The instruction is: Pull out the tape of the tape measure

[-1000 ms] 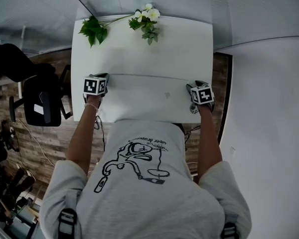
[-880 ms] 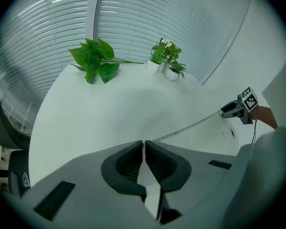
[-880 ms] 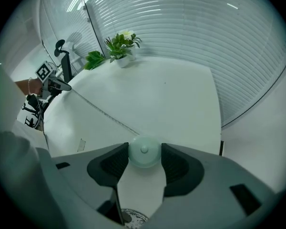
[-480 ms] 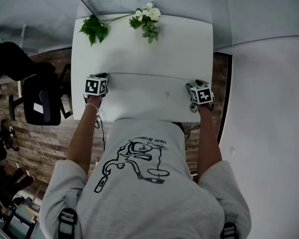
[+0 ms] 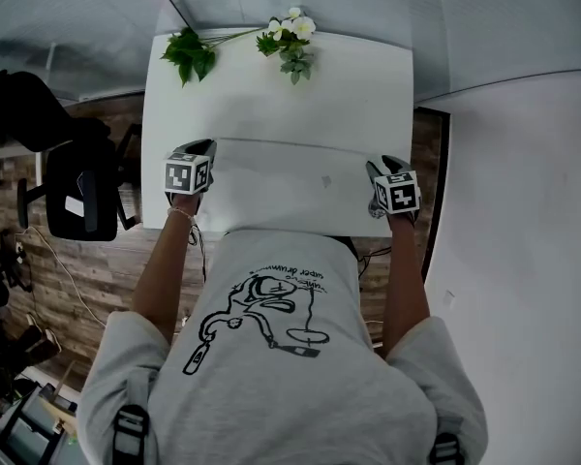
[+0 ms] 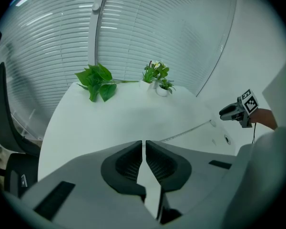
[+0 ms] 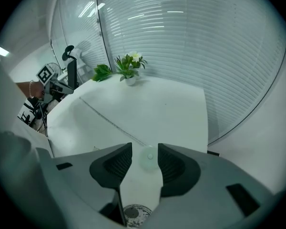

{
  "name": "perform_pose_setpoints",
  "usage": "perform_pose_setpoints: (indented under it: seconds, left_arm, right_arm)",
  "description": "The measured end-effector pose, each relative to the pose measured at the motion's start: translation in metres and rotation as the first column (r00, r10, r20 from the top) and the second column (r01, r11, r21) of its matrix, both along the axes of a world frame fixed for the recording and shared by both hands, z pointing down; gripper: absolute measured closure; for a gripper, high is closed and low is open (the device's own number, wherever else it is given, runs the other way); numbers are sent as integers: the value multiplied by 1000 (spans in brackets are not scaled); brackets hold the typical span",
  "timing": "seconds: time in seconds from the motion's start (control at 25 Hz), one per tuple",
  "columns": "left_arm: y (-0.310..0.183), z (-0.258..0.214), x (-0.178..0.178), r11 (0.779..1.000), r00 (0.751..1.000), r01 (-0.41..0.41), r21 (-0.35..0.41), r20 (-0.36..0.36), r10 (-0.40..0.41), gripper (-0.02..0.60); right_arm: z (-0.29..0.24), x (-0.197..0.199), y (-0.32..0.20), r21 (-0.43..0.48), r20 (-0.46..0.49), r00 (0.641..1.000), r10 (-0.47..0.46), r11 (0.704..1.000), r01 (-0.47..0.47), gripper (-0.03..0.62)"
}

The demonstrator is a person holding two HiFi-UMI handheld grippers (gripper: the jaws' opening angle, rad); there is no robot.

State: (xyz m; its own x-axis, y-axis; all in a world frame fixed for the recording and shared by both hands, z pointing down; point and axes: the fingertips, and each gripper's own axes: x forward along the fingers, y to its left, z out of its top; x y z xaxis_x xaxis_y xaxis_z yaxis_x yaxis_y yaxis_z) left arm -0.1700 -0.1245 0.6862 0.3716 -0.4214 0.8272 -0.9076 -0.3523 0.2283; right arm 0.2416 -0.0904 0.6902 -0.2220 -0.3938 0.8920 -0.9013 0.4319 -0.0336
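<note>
A thin tape [image 5: 290, 147] lies pulled out across the white table [image 5: 271, 85], running between my two grippers. In the right gripper view it [image 7: 109, 122] ends at a small round white tape measure case [image 7: 149, 159]. The case lies on the table below my right gripper [image 7: 145, 156], in line with the gap between its jaws. Those jaws stand apart and have just been closing, and the pads do not press on the case. My left gripper [image 6: 144, 149] hovers over the tape's [image 6: 190, 130] other end, jaws together and nothing seen between them. Both grippers, left [image 5: 202, 147] and right [image 5: 379, 166], show in the head view.
Green leaves [image 5: 190, 54] and a small pot of white flowers [image 5: 290, 37] sit at the table's far edge. A round hole [image 7: 133, 214] is set in the table near my right gripper. A black office chair [image 5: 77, 197] stands left of the table; window blinds [image 6: 148, 27] are behind it.
Both grippers have lifted a little off the table and sit slightly lower in the head view. The tape stays stretched out on the table.
</note>
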Motion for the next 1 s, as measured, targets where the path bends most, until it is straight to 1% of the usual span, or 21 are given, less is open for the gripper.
perform_pose_setpoints:
  seconds: [0.24,0.48,0.6,0.76,1.0]
  left_arm:
    - [2,-42,17,994,998,7,105,-69,0,555]
    - [5,-92,38,977,990,9,213,-139,21,561]
    - [7,-121,54,961,982,2,276,-184,51,561]
    - [14,-158,71,938,974,-11,346,-209,89,561]
    - [25,-218,89,891,960,-4,453,-246,130,561]
  right_arm:
    - [-50,-26,-2,105,69,997,-25,994,18,457]
    - [-112,-60,-9,244,150,987,-53,970,15,526]
    - [-146,-74,-11,308,186,980,-71,951,10,549]
    - [-189,-91,-10,382,226,969,-99,924,5,562]
    - [-244,-113,-3,463,256,955,-150,886,15,571]
